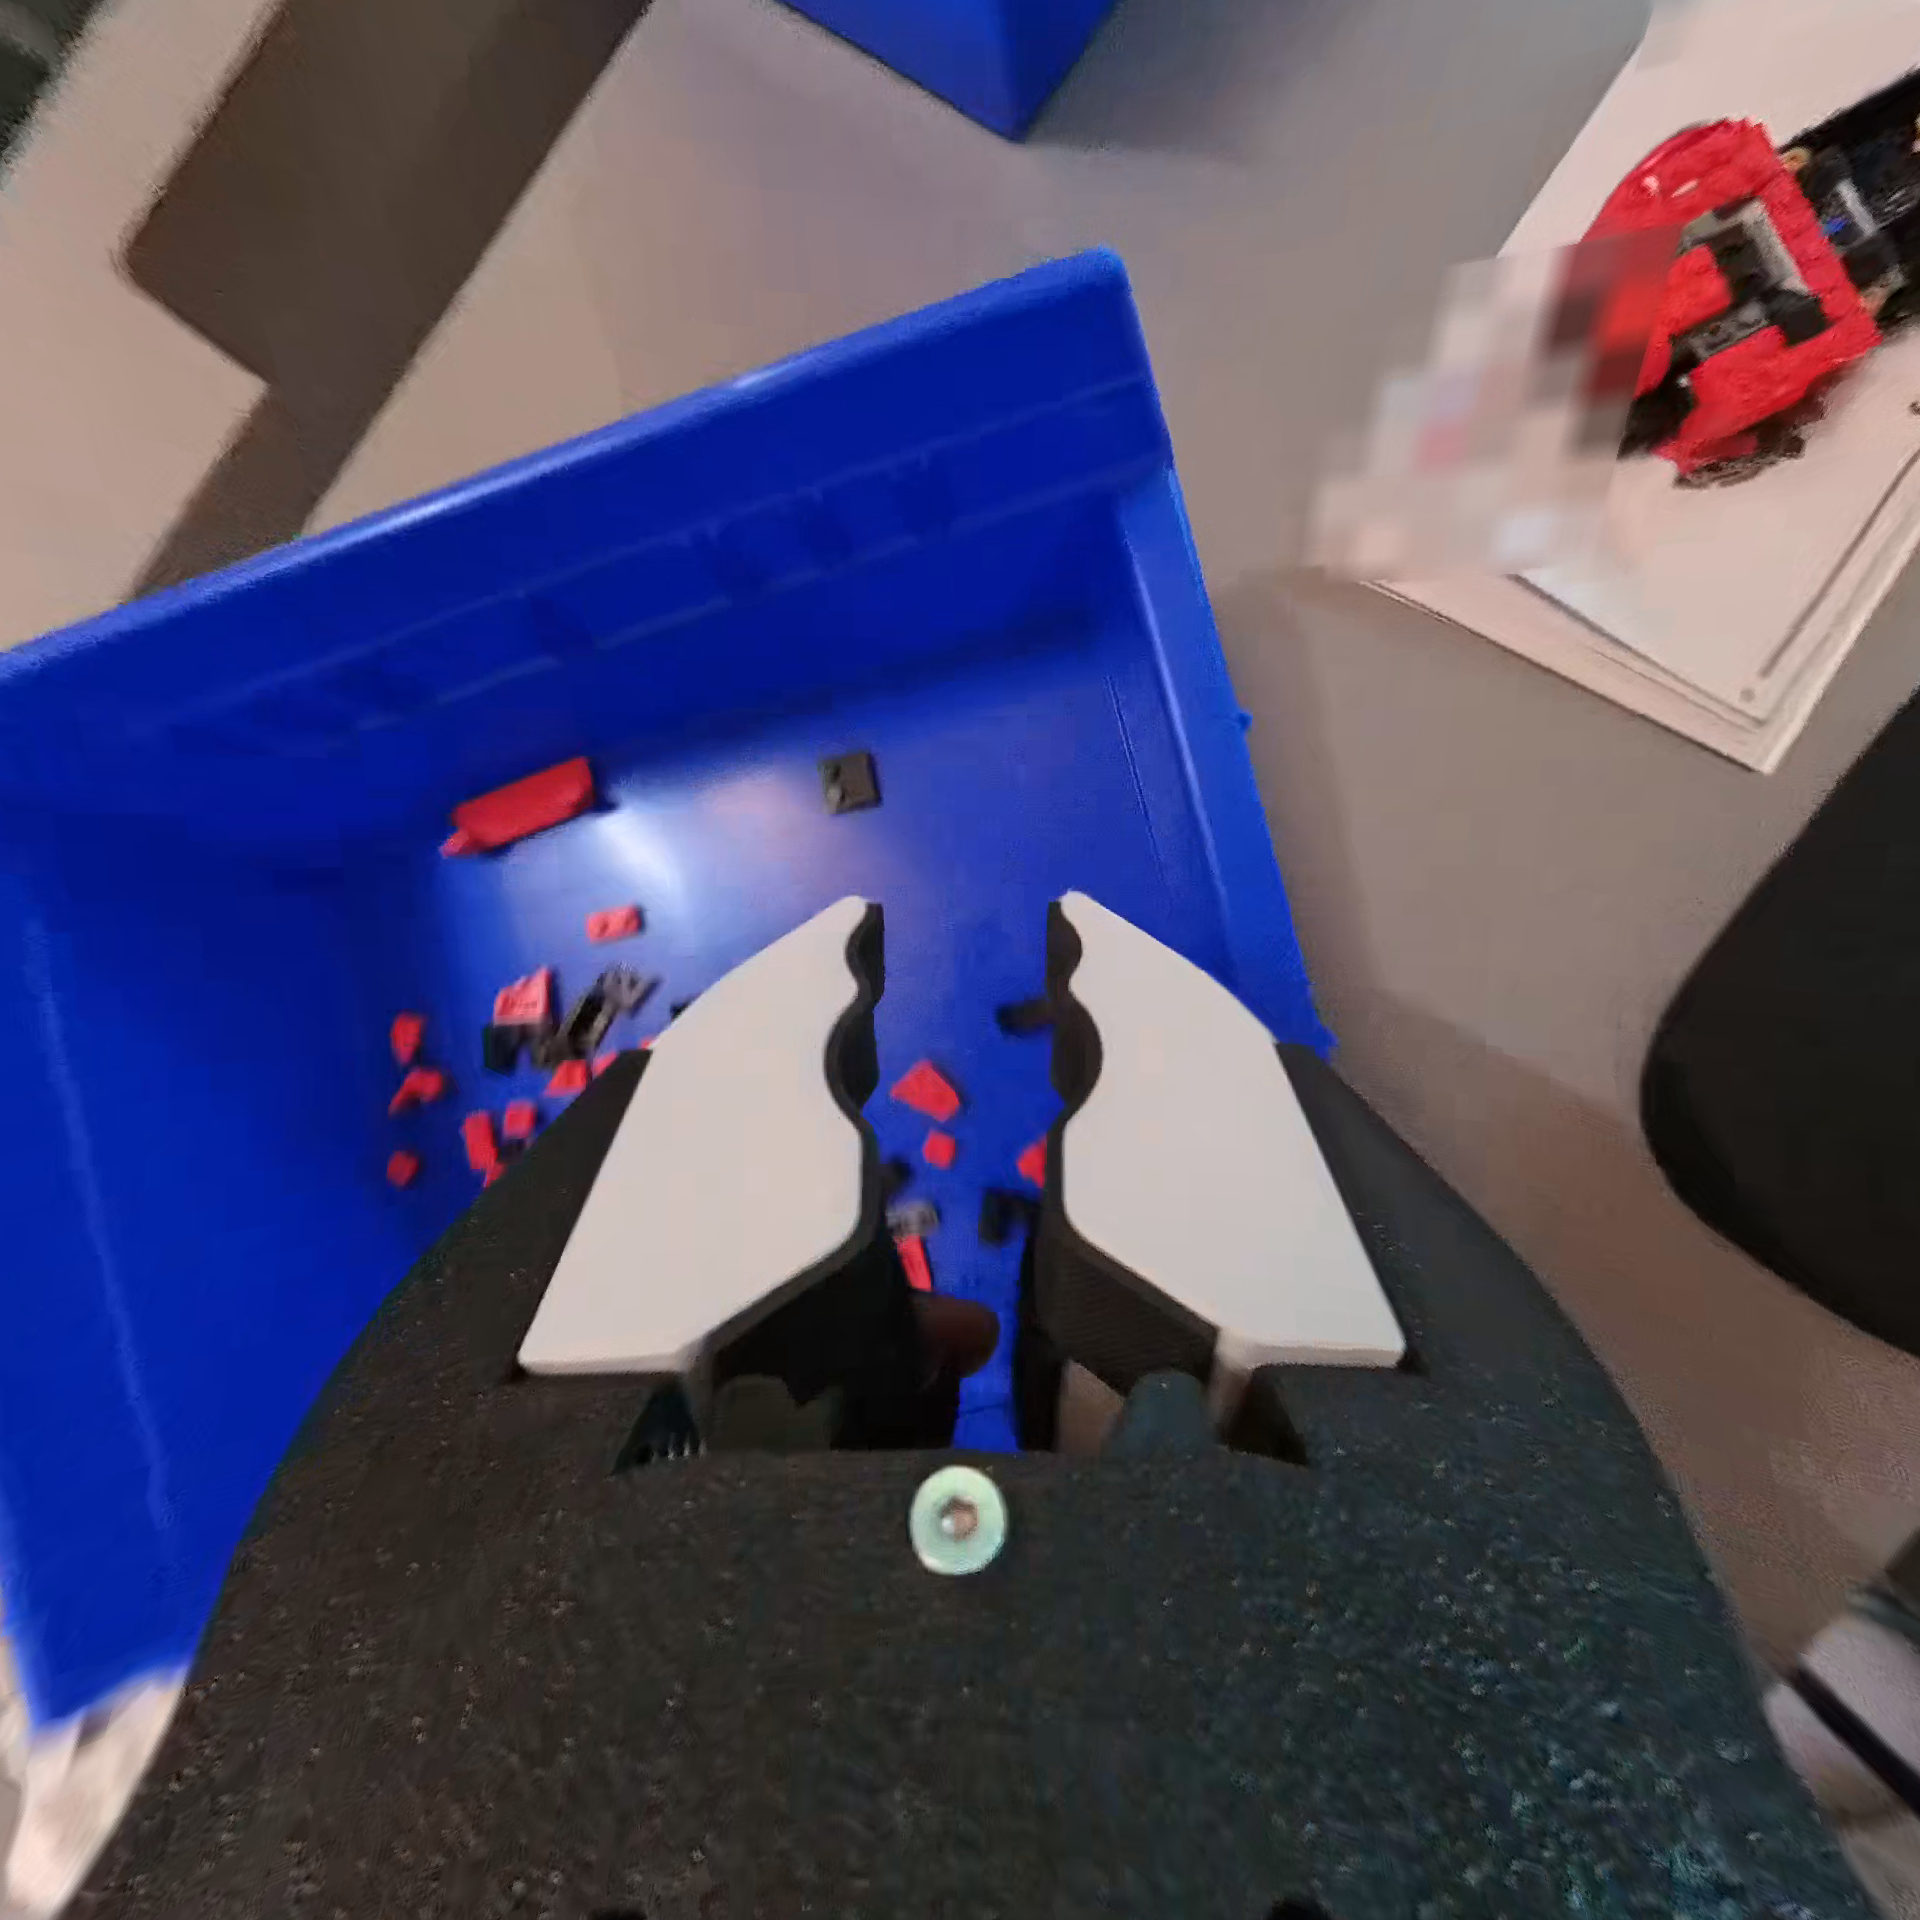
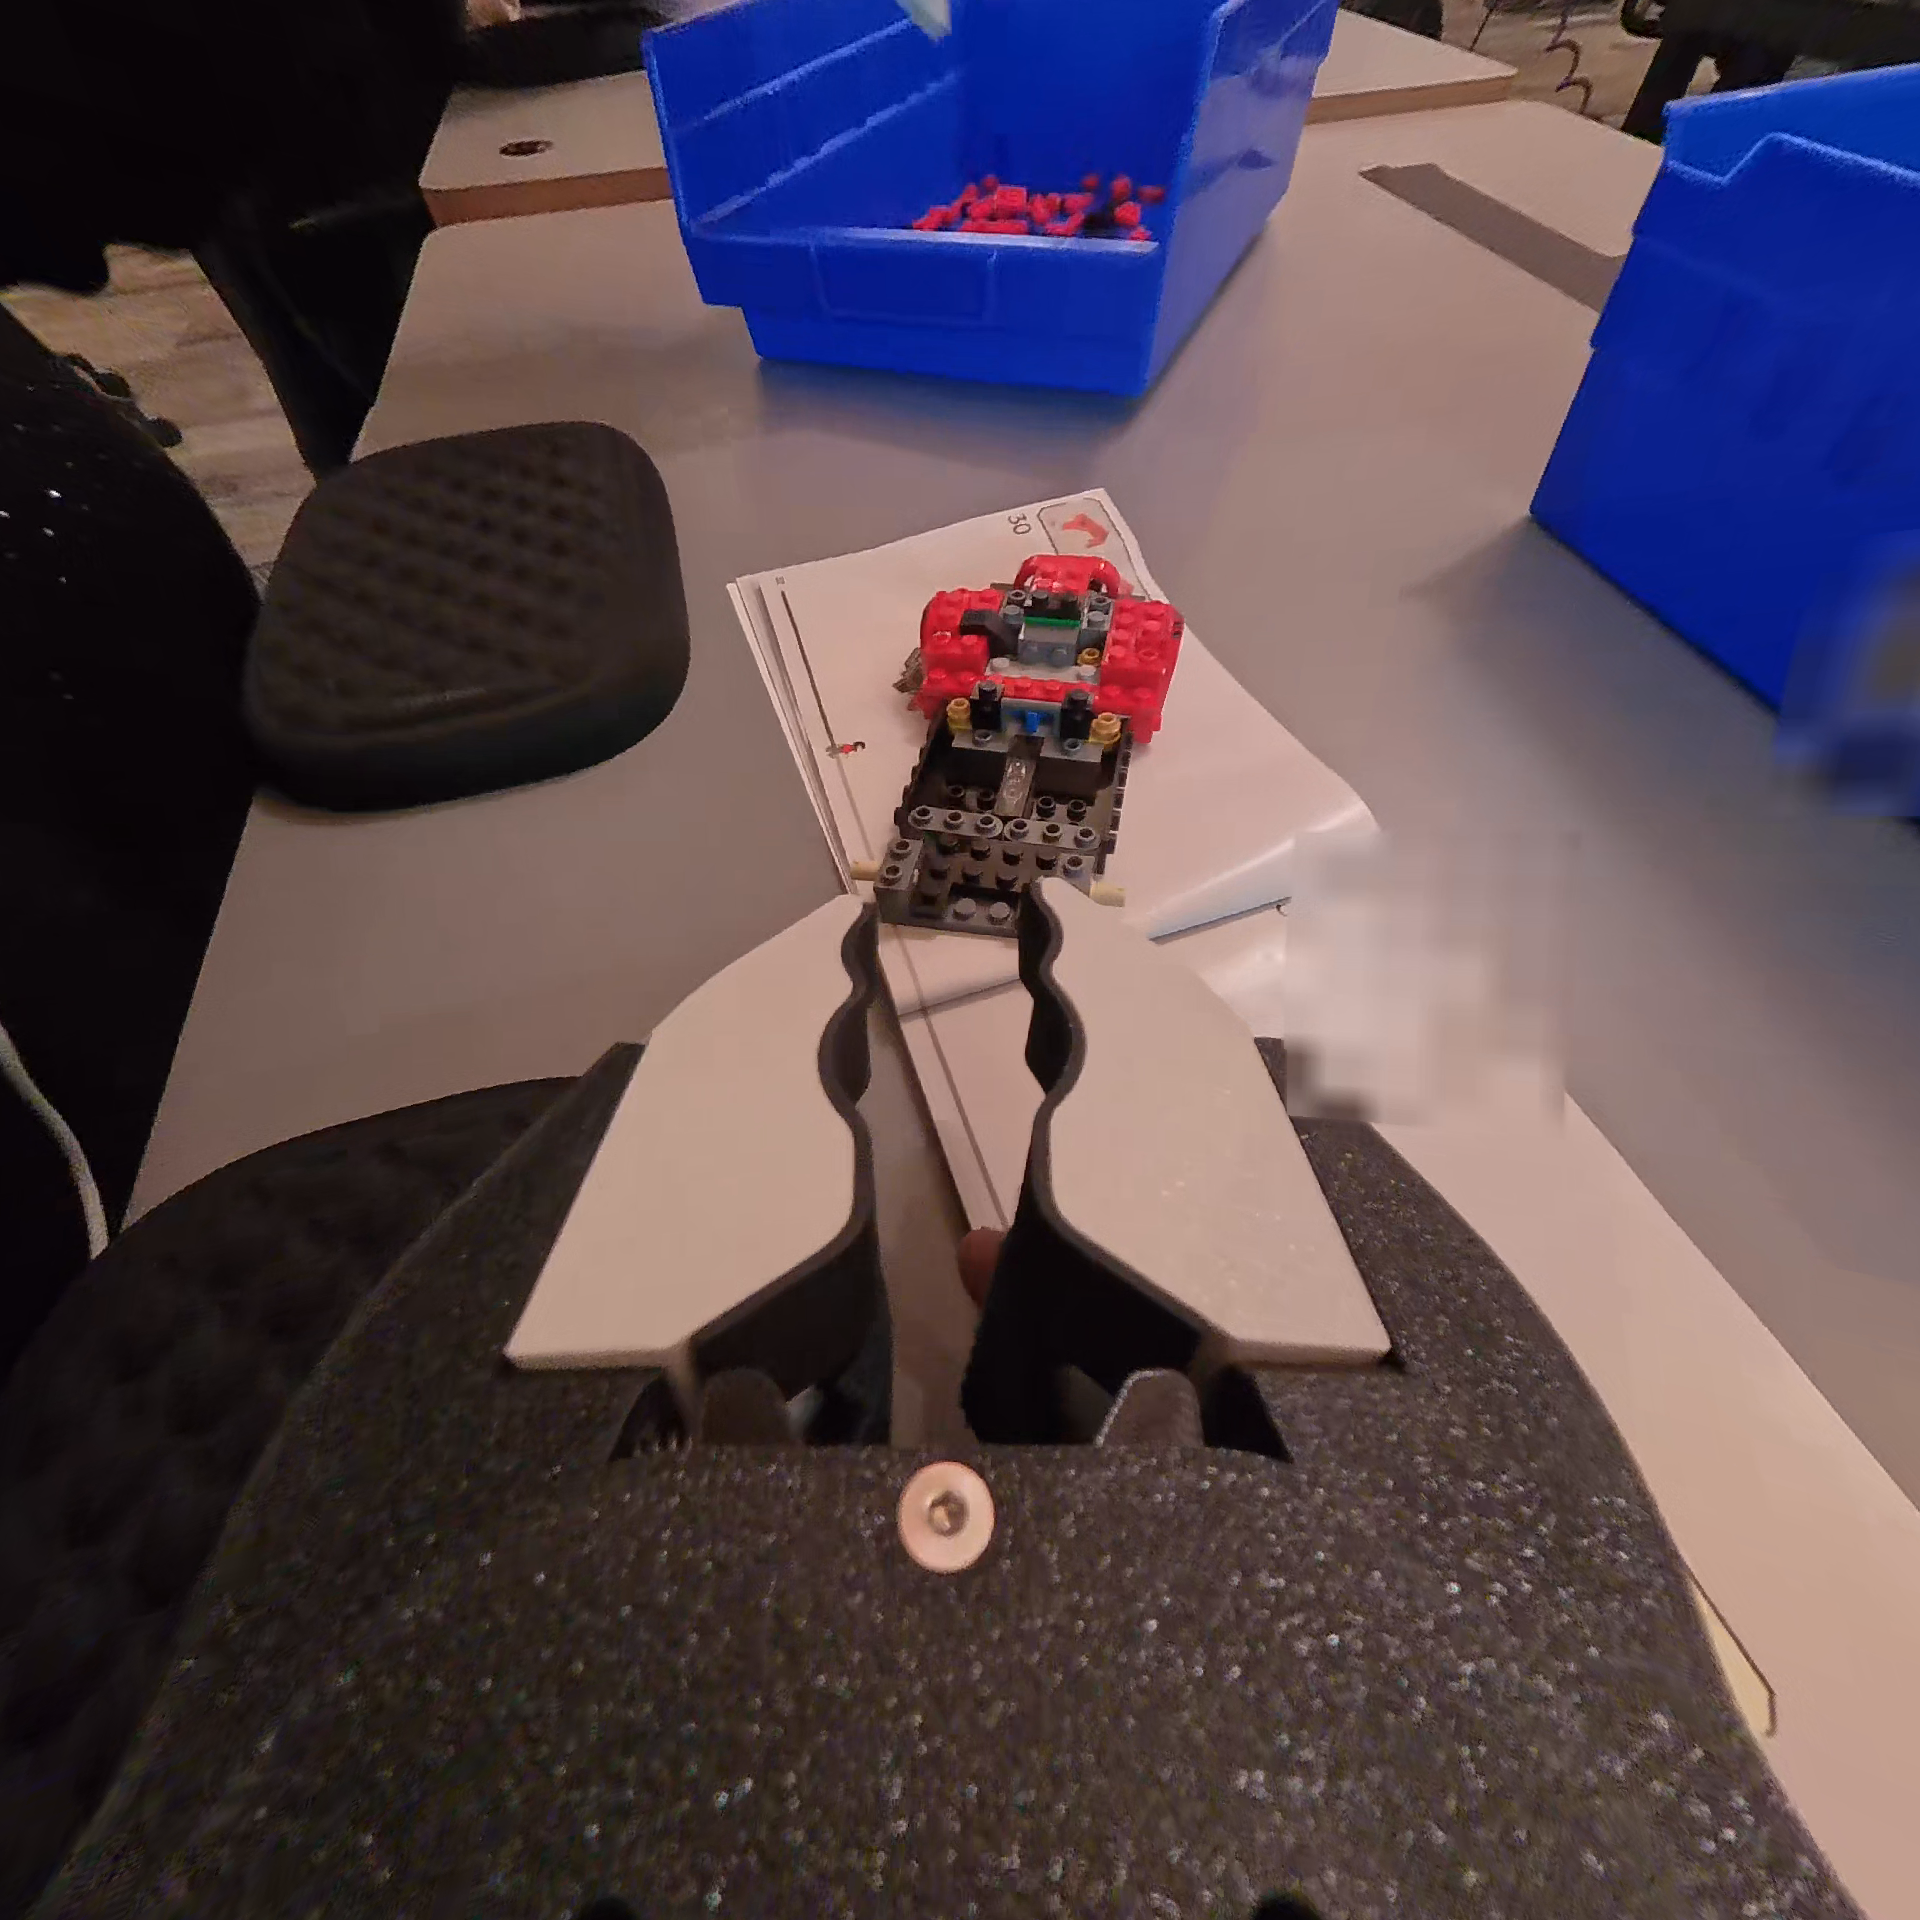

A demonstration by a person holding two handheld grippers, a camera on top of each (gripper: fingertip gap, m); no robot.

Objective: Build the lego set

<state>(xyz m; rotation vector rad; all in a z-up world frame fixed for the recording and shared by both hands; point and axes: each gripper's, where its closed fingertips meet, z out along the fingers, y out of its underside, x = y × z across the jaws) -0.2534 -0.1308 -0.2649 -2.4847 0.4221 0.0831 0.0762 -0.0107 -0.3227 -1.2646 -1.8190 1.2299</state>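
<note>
Sitting just past the tips of the right gripper [image 2: 948, 914], the lego car [image 2: 1023, 748] is not held; fingers apart. Left gripper [image 1: 964, 914] hangs open over the blue bin [image 1: 312, 935] of loose bricks [image 1: 499, 1070].

Glossy blue plastic bin [image 1: 644, 582] holding red and black small bricks [image 1: 520, 1070]; beside bin, red, grey and black studded brick model [image 2: 1039, 707] on white paper booklet [image 2: 1247, 810].

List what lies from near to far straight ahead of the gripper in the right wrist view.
right gripper → partly built lego model on the instruction booklet → bare stretch of grey table → blue bin holding loose red pieces.
</note>
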